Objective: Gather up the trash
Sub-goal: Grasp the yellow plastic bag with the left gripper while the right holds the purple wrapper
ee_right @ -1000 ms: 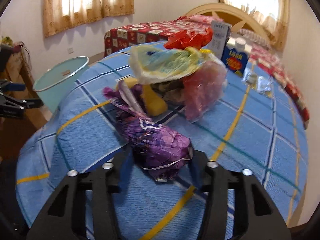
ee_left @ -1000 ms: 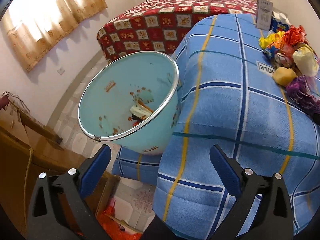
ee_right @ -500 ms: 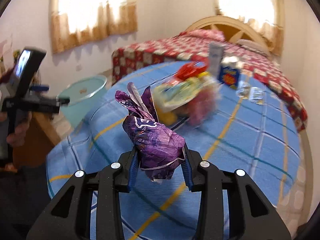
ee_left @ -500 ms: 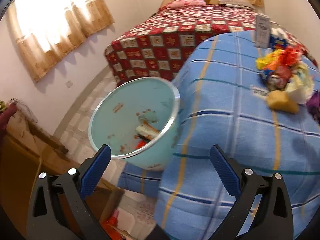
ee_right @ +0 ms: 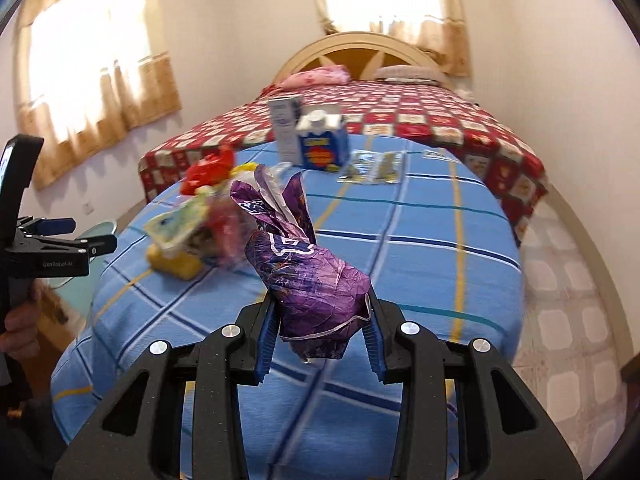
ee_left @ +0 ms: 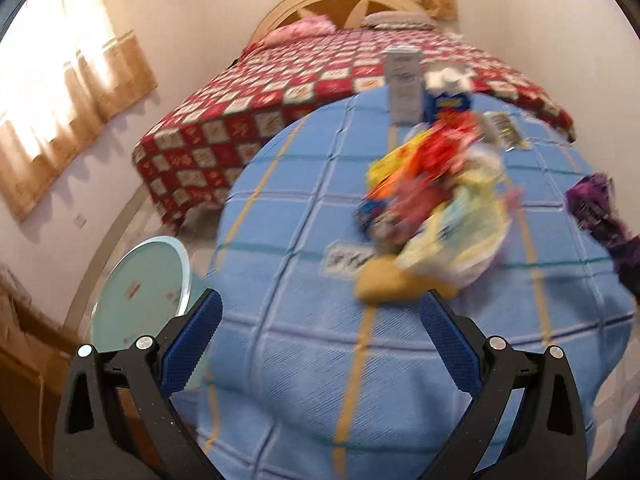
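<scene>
Left wrist view: The left tongs (ee_left: 318, 340) are released, jaws spread wide with nothing between the blue pads. They hang above the near edge of the round table (ee_left: 304, 360), which is covered in a blue checked cloth. A heap of trash (ee_left: 436, 208) lies on the table at 1 o'clock from the tongs; the heap is blurred, showing yellow, red and pale wrappers, with a yellow lump (ee_left: 384, 284) at its near edge. A purple wrapper (ee_left: 600, 216) appears at 3 o'clock near the right frame edge. A pale carton (ee_left: 404, 84) and a blue box (ee_left: 448, 104) stand upright at the far edge of the table, at 12 o'clock. A light green bin (ee_left: 144, 292) stands on the floor beside the table at 9 o'clock. A bed (ee_left: 320, 80) with a red checked cover lies beyond the table.

Right wrist view: The right tongs (ee_right: 320, 336) are clenched on the purple wrapper (ee_right: 308, 276), both pads pressing its crumpled sides; the wrapper is lifted clear of the table (ee_right: 420, 240). The trash heap (ee_right: 200, 216) lies at 10 o'clock. The blue box (ee_right: 324, 148) and pale carton (ee_right: 286, 128) stand at 12 o'clock. The left tongs (ee_right: 60, 236) are at 9 o'clock, held by a hand (ee_right: 20, 320).
</scene>
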Available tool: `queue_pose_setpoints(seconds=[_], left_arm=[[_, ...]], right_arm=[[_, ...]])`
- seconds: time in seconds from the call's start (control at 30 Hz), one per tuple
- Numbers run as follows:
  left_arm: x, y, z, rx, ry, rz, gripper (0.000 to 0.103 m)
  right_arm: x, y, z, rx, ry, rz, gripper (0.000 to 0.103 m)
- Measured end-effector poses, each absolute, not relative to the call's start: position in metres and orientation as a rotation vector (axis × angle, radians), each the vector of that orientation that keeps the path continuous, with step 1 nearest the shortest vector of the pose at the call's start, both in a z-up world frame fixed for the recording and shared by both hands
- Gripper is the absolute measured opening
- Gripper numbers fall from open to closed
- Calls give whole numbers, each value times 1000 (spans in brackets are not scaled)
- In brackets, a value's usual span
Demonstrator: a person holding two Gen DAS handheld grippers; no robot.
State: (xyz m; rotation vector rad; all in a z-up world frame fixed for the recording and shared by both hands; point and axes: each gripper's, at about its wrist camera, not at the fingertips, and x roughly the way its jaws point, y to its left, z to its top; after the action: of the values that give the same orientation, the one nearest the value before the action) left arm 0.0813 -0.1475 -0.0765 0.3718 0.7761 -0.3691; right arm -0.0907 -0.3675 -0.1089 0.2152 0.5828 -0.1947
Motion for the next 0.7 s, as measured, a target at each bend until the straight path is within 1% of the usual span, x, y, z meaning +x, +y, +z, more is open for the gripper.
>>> queue_pose_setpoints(seconds=[0.17,0.23,0.27,0.33,0.4,0.43,0.47,0.57,0.7], left_arm=[[81,-178,-74,366,775,-435,97],[82,-189,-81,388,782,-438,96],[84,-190,-84,393,789,-438,94],[88,-193,-92,396,813,-450,77],[93,-194,-100,394,860,-458,41],[95,-193,-104,378,889,-477,31],[95,-193,-104,376,898,-475,28],[87,-189,-99,373,877,-490,22],[76,-173,-80,362,836,-501,20]], right_arm=[[-97,-382,-115,245,574,-217,38],[-98,-383,-117,251,572,-214,38],[-98,-383,-118,251,571,-212,38],[-97,-383,-119,246,568,-209,38],[-97,-382,-119,248,567,-206,38],[-96,-382,-119,248,566,-203,38],[-96,-381,-119,247,566,-202,38],[-96,-380,-118,244,563,-202,38],[-97,-375,-114,236,553,-201,38]])
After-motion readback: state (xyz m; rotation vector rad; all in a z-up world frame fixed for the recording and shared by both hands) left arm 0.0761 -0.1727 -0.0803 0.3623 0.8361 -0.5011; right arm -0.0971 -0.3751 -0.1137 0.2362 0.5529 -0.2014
